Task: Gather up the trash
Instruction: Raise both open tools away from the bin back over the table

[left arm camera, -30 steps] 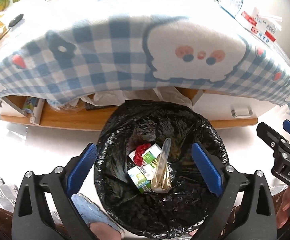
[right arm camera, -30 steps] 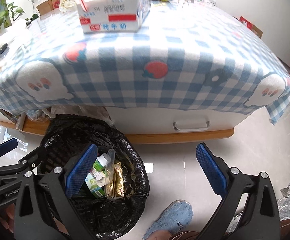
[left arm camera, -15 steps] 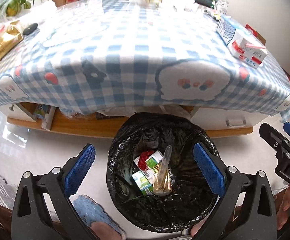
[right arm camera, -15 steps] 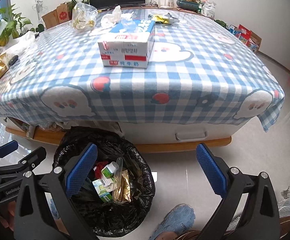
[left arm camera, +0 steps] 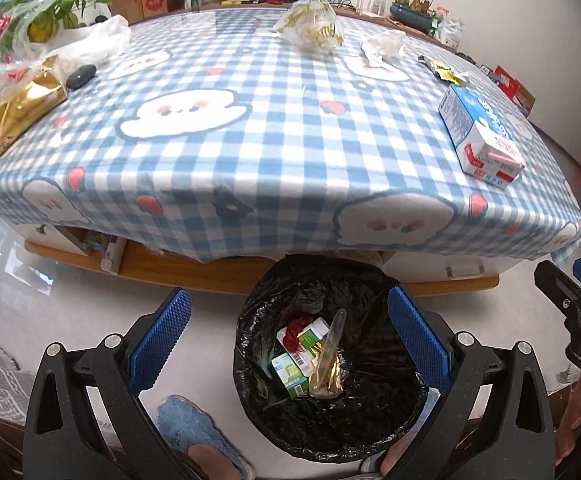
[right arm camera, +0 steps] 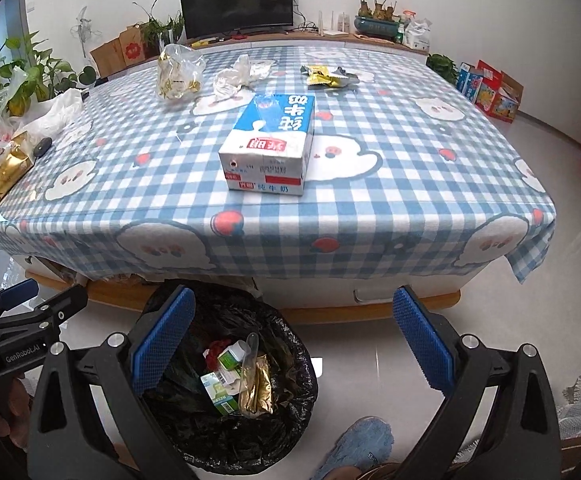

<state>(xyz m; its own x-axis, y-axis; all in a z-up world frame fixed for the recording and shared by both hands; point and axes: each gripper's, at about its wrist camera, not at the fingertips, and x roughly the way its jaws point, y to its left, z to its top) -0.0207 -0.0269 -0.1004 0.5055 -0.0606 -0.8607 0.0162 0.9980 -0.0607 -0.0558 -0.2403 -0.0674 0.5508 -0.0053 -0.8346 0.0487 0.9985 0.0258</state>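
Milk carton [right arm camera: 268,144] on table [right arm camera: 410,152]: stiff card, probably light; grip across narrow sides. Left gripper [left arm camera: 288,342] and right gripper [right arm camera: 294,340] both spread wide, empty, above bin [right arm camera: 290,432].

Black clamp-style grippers with silver screws, ridged blue fingers [left arm camera: 161,338], "GenRobot.AI" lettering; blue slippers [right arm camera: 354,446].

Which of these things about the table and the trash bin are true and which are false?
1. The blue and white milk carton box lies on the checked tablecloth. True.
2. The black-bagged trash bin is empty. False: small cartons and a gold wrapper lie inside.
3. The left gripper holds a wrapper. False: it is open and holds nothing.
4. The right gripper is open. True.
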